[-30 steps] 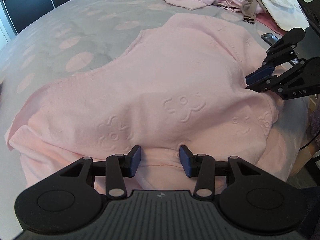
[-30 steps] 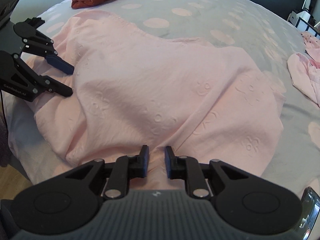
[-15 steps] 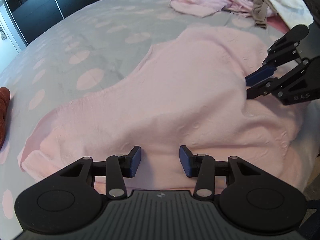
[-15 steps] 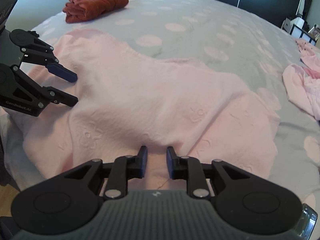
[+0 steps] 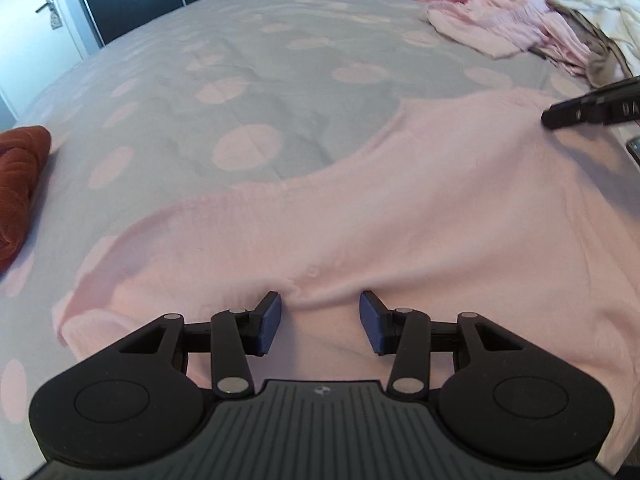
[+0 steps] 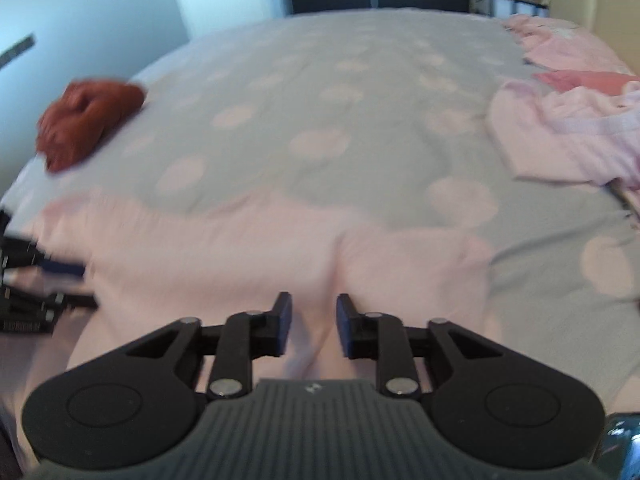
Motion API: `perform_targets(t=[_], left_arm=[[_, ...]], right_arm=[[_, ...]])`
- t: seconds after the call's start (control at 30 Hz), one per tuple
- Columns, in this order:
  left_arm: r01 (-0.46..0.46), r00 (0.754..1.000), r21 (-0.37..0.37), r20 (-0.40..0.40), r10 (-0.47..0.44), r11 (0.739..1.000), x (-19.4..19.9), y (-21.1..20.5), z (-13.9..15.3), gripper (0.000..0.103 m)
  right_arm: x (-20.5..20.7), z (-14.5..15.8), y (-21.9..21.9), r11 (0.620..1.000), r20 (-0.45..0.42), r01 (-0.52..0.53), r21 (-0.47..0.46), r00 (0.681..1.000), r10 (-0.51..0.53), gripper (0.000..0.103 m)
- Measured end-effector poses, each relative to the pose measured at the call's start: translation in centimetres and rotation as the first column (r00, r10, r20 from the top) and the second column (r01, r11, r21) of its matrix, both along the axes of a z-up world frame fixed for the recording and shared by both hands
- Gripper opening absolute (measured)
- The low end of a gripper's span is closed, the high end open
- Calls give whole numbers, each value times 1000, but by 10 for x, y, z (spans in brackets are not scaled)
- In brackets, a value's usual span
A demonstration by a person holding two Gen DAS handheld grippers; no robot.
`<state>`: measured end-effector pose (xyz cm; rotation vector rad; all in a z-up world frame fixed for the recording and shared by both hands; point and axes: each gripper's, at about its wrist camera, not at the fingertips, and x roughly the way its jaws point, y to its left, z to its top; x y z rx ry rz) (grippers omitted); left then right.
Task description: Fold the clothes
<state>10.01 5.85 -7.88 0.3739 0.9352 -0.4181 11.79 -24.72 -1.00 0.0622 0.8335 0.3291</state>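
A pale pink garment (image 5: 400, 232) lies spread flat along the near edge of the bed. My left gripper (image 5: 320, 312) hovers low over its near hem with the blue pads apart. A small pucker of pink cloth rises between them, and neither pad presses on it. The right gripper's black fingertip (image 5: 580, 114) shows at the far right, over the garment's other end. In the blurred right wrist view, the right gripper (image 6: 312, 316) has its jaws opening over the garment (image 6: 248, 248), a soft ridge of cloth loose between them. The left gripper (image 6: 40, 280) sits at that view's left edge.
The bed has a grey cover with pale pink dots (image 5: 248, 80). A rust-red bundled cloth (image 6: 88, 120) lies at the far left. A heap of pink and white clothes (image 5: 540, 28) is piled at the far right. Dark wardrobe doors stand behind the bed.
Both grippers have drawn apart sideways along the bed's edge, and the pink garment now lies flatter and more stretched out. The right jaws have widened. The left jaws look unchanged.
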Motion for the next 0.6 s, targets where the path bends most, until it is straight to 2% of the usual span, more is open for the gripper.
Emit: perform_targets(t=[0.13, 0.2, 0.27, 0.33, 0.4, 0.47, 0.53, 0.6], left_arm=[[-5, 1000, -8, 15, 5, 1000, 4, 0, 6, 42], [-2, 1000, -7, 18, 2, 1000, 9, -2, 9, 42], [7, 1000, 1, 30, -7, 1000, 13, -4, 11, 42], [17, 999, 10, 37, -17, 1000, 16, -6, 13, 42], [21, 999, 7, 27, -21, 1000, 19, -8, 14, 42], [29, 999, 3, 17, -30, 1000, 20, -10, 14, 42], [40, 999, 7, 13, -40, 999, 20, -12, 13, 42], [46, 999, 12, 12, -46, 999, 19, -14, 13, 42]], right_arm=[[25, 0, -36, 987, -51, 153, 40, 987, -150, 33], [39, -3, -50, 981, -90, 188, 52, 979, -183, 31], [51, -3, -55, 987, -105, 156, 32, 983, -152, 31], [62, -2, -54, 997, -113, 79, -3, 991, -79, 29], [69, 1, -48, 995, -101, -64, -77, 993, 56, 29], [69, 2, -38, 955, -78, -226, -193, 974, 214, 29], [67, -1, -29, 877, -84, -362, -316, 931, 354, 29], [65, -5, -24, 784, -115, -486, -386, 869, 482, 28]])
